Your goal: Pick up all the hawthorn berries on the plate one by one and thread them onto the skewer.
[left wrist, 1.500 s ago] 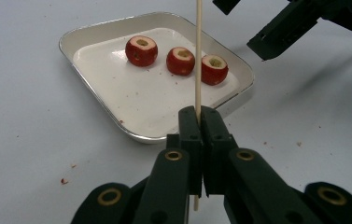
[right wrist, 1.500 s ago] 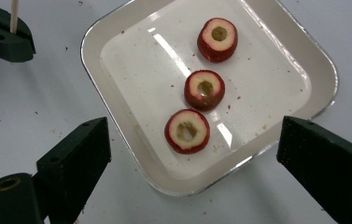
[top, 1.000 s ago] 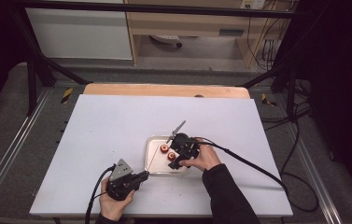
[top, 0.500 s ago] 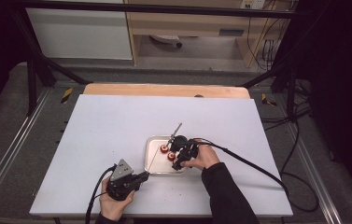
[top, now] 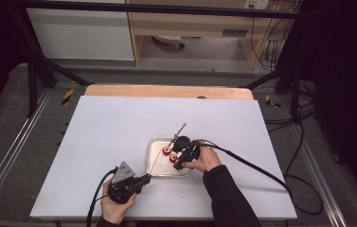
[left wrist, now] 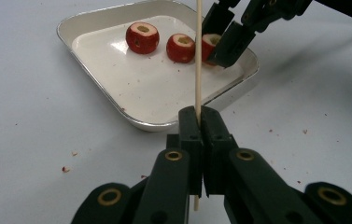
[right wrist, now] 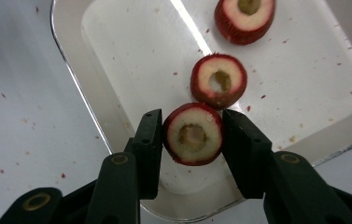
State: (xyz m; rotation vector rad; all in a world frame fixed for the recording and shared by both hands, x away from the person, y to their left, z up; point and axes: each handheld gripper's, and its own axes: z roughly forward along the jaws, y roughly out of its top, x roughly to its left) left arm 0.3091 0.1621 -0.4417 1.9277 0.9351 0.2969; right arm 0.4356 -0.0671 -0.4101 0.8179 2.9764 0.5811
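Right claw just closing onto cored fruit piece in tray, hole facing up; left claw clamped shut on skewer, shaft pointing toward that piece.

You work at a white table; a shiny tray sits on it; red crumbs lie around.

The left gripper is clamped tight, while the right gripper's jaws have just been closing.
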